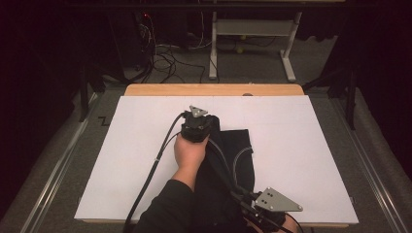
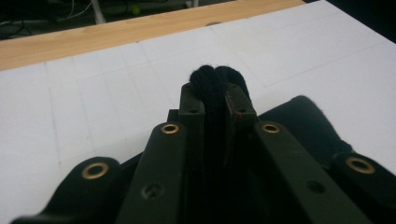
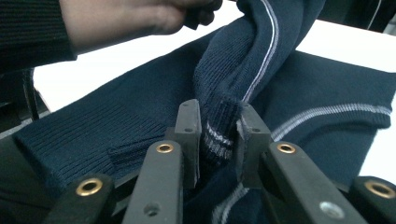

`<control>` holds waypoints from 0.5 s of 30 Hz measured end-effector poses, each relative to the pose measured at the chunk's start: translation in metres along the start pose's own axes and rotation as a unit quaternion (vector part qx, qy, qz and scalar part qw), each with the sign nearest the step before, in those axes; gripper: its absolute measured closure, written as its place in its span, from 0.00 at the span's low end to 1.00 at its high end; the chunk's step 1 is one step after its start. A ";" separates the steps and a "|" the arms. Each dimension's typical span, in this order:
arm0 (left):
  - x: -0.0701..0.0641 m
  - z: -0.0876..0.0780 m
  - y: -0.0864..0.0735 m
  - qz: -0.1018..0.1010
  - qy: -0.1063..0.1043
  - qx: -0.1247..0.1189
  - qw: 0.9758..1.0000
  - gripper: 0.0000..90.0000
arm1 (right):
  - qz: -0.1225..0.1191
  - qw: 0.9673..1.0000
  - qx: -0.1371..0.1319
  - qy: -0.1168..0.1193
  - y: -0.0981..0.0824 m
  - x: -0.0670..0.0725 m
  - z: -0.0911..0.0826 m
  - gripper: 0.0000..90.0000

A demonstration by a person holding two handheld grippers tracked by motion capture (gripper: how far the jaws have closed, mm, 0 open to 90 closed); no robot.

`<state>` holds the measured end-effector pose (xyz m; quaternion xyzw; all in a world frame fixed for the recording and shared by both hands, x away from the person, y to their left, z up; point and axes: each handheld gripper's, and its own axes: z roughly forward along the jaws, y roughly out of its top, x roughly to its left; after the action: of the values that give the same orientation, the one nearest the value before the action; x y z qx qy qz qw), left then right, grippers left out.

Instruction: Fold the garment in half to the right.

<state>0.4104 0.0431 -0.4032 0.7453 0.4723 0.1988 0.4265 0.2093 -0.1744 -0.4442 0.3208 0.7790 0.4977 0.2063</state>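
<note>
High view has the dark knit garment (image 1: 238, 150) mid-table (image 1: 301, 160), left gripper (image 1: 195, 127) and right gripper (image 3: 218, 140) each clamped on a fold (tight pinch), so I'd pull both apart evenly to avoid bunching.

high view overhead; both gripper views close, sharing the dark garment (image 1: 233, 155).

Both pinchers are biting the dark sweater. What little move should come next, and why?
Probably ease the two grippers apart to pull the fabric flat. The left gripper is shut on a fold of the dark sweater at the far end, the right gripper on a ribbed, striped edge near the person. Between them the knit is bunched on the white board.
</note>
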 end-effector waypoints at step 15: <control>-0.028 0.026 -0.007 0.005 -0.034 0.005 0.999 0.82 | 0.011 1.000 0.012 -0.008 -0.017 -0.003 -0.013 0.82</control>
<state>0.4115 0.0086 -0.4199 0.7563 0.4548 0.1728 0.4374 0.1982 -0.1899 -0.4545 0.3356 0.7797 0.4881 0.2029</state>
